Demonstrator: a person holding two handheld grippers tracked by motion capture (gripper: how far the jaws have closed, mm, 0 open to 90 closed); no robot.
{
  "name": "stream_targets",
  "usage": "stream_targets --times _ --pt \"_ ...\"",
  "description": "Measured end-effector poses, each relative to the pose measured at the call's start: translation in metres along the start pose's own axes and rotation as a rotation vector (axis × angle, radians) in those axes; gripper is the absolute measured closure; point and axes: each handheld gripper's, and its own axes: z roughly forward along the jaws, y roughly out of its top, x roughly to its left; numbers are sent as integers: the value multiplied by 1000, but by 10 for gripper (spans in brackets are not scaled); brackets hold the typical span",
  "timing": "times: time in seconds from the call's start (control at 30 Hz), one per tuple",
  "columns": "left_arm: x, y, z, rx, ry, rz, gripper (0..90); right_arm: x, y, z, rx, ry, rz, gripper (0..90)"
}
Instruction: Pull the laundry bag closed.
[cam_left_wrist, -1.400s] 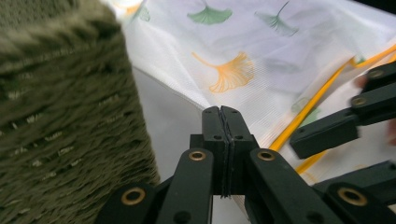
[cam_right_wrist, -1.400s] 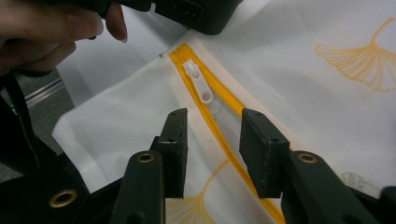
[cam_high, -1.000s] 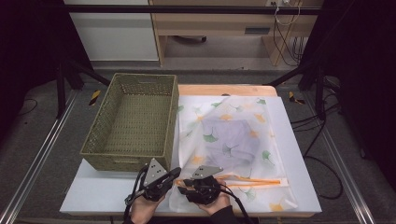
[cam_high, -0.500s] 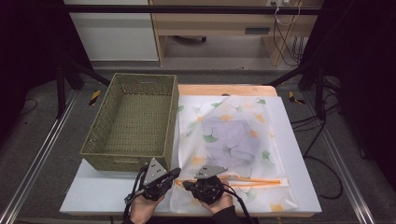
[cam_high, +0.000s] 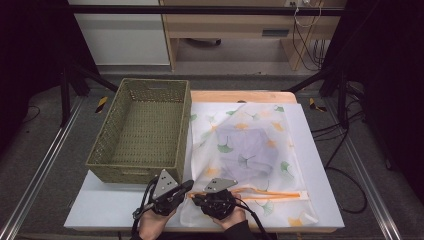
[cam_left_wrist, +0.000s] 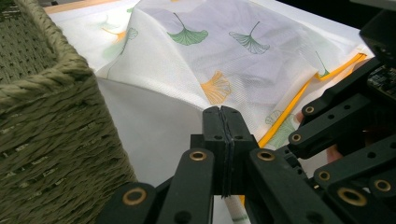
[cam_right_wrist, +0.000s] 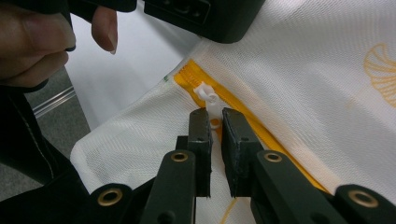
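A white mesh bag (cam_high: 280, 135) printed with ginkgo leaves lies on the white table (cam_high: 110, 210), with a pale folded garment (cam_high: 247, 150) inside it. An orange zipper (cam_high: 270, 194) runs along its near edge. My left gripper (cam_high: 189, 184) is shut on the bag's fabric (cam_left_wrist: 233, 60), which tents up to its tips (cam_left_wrist: 223, 116). My right gripper (cam_high: 196, 198) sits at the zipper's left end. Its jaws have just been opening and stand a little apart (cam_right_wrist: 216, 121), with the white zipper pull (cam_right_wrist: 208, 95) between them.
A green woven basket (cam_high: 145, 130) stands empty on the table's left half, close beside my left gripper (cam_left_wrist: 46, 116). The hand (cam_right_wrist: 32, 42) that holds the left gripper shows at the upper left of the right gripper view. Cables trail off the table's right side.
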Motion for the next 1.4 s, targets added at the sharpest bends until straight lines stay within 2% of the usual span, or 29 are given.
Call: stream_targets --times 0.07,0.1,0.27,0.53,0.6,0.67,0.77,0.87,0.93,1.07,1.1,1.3,1.4 --pt "0 0 0 1 1 1 889 0 0 -1 1 -5 -4 823" --pt "0 0 0 3 2 3 889 -1 -1 -2 -1 -8 -5 874" --pt "0 -1 1 3 -2 2 889 -3 -2 -6 -9 -11 9 885" --pt "2 -3 4 24 -10 -5 887 0 -3 -3 8 -30 -13 895" --pt "2 -3 4 25 -3 1 887 0 -5 -4 13 -15 -16 887" --pt "2 -3 4 26 1 2 887 -1 -5 -5 31 -2 -8 772" --pt "4 -3 4 26 5 -2 887 -2 -5 -7 65 -27 -18 630" --pt "5 -3 5 27 0 -5 887 -1 -6 -3 95 -53 -33 602" --pt "3 -4 6 28 -5 -1 887 0 -6 2 111 -59 -45 659" --pt "3 -5 9 52 -3 0 887 0 -7 4 109 -63 -45 856" --pt "4 -6 10 58 1 0 886 -1 -7 4 110 -59 -44 874" --pt "15 -18 24 143 6 -43 857 -2 -8 3 98 -47 -42 882" --pt "19 -23 31 184 24 -51 727 -2 -8 2 109 -42 -45 881"
